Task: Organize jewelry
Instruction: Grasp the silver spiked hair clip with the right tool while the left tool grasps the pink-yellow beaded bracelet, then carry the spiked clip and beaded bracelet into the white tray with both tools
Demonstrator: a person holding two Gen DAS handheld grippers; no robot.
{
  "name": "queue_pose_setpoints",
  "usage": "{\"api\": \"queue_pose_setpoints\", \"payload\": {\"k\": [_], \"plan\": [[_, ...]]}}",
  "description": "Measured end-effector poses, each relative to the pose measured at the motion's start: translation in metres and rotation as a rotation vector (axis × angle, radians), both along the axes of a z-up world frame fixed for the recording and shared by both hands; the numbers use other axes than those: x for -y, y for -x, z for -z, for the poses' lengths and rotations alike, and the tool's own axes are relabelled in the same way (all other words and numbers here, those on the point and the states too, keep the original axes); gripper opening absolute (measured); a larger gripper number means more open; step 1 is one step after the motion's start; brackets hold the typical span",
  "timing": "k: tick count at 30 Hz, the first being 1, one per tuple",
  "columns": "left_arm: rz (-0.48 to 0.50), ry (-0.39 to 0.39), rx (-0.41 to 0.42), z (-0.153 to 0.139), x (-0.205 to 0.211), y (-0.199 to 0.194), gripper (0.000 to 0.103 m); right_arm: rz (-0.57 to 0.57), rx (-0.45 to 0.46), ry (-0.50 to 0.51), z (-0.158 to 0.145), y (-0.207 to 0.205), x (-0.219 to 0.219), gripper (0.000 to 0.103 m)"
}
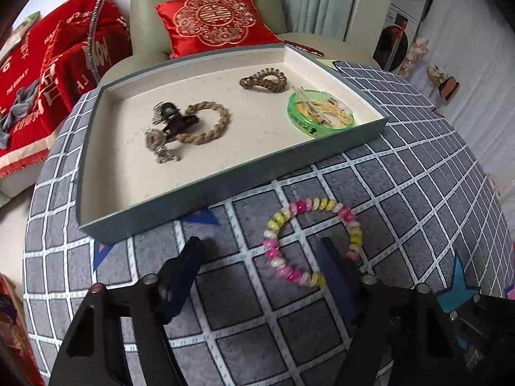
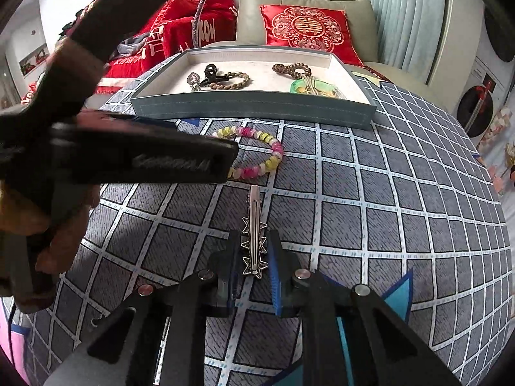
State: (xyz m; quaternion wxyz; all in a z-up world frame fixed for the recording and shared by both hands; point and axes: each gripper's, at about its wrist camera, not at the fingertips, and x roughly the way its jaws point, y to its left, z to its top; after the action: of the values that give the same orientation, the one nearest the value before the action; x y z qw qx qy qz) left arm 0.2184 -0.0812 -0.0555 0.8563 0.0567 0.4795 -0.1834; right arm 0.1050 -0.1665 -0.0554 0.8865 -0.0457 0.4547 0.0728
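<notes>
A pink, yellow and white bead bracelet (image 1: 283, 215) lies on the checked tablecloth just in front of the grey tray (image 1: 225, 189). My left gripper (image 1: 260, 251) stands open over it. Its right finger rests inside the loop, and the pads do not press the beads. In the right wrist view that gripper's finger (image 2: 193, 160) covers part of the bracelet (image 2: 273, 160). My right gripper (image 2: 255, 244) is shut on a silver star hair clip (image 2: 254, 225) that lies on the cloth and points toward the tray (image 2: 257, 106).
The tray holds a black claw clip (image 1: 175, 119), a rope bracelet (image 1: 209, 125), a brown coil hair tie (image 1: 264, 80), a silver pendant (image 1: 154, 140) and a green dish (image 1: 320, 112) of pins. Behind the round table stand an armchair with a red cushion (image 1: 215, 19) and a red blanket (image 1: 48, 64).
</notes>
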Motion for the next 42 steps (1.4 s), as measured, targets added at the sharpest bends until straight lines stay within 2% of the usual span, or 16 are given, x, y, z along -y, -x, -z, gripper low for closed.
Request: {"api": "queue_pose_setpoints", "payload": {"k": [1,2,3,5,11,21,36,42], "plan": [[0.007,-0.018,0.007,0.000,0.003,0.000,0.070,0.000,0.000,-0.001,0.000,0.000,0.000,0.018],[0.019,-0.028,0.013,-0.001,0.006,0.002,0.061,-0.001,0.001,-0.003,0.000,0.000,0.000,0.018],[0.033,-0.032,0.019,-0.001,0.008,0.003,0.044,0.000,0.002,-0.004,0.000,0.000,0.000,0.018],[0.065,-0.038,0.025,-0.002,0.013,0.006,0.023,-0.001,0.003,-0.002,0.000,0.000,0.000,0.018],[0.059,0.041,0.006,-0.004,0.005,0.013,0.023,0.010,-0.016,-0.007,-0.004,-0.001,0.004,0.018],[0.012,0.120,0.047,-0.028,-0.024,0.026,0.023,0.093,-0.030,-0.159,-0.023,-0.003,0.039,0.018],[-0.057,0.181,0.172,-0.083,-0.062,0.021,0.023,0.122,0.025,-0.236,-0.061,-0.022,0.058,0.018],[-0.096,0.168,0.184,-0.085,-0.072,-0.002,0.023,0.110,0.053,-0.226,-0.079,-0.042,0.059,0.018]]}}
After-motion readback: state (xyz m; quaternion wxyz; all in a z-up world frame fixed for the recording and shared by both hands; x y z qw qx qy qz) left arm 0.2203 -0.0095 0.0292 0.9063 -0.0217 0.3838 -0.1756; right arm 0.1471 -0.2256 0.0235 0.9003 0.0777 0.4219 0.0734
